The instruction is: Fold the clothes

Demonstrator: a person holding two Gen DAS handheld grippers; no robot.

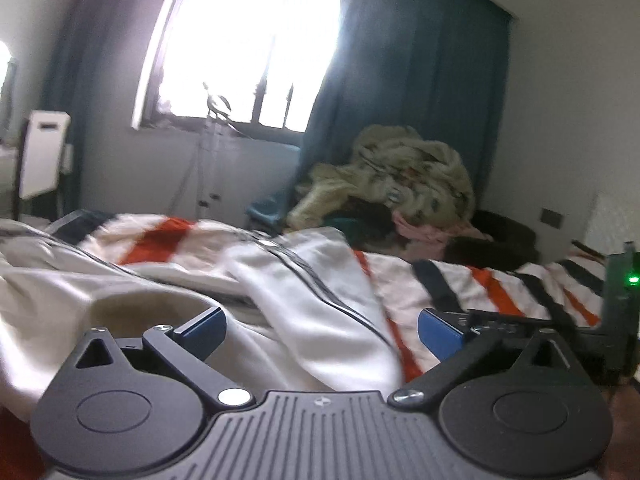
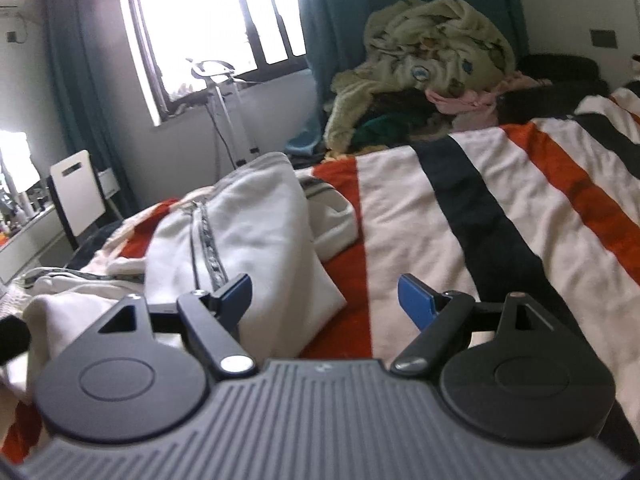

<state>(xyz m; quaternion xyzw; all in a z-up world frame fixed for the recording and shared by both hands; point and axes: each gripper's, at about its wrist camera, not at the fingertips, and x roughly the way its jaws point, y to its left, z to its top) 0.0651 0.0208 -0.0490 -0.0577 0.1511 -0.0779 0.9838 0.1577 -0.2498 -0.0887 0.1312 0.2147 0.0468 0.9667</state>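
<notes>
Striped orange, white and black blanket [image 2: 500, 200] covers the bed. Nearest, the left gripper [image 1: 320, 336] and right gripper [image 2: 325, 300] both hang with fingers spread, gripping nothing. Just ahead the white zip-up jacket [image 2: 248, 232] lies rumpled on the blanket. Beyond, a beige heap of laundry [image 1: 404, 176] sits below teal curtains [image 1: 412, 60].

A white zip-up fleece garment [image 2: 248, 232] lies on the orange, black and white striped blanket [image 2: 500, 208] covering the bed; behind it, a heaped pile of clothes [image 2: 432, 64] sits below the teal curtain [image 2: 344, 12].

Rumpled white garment [image 2: 248, 216] on striped bedspread [image 2: 500, 200]
</notes>
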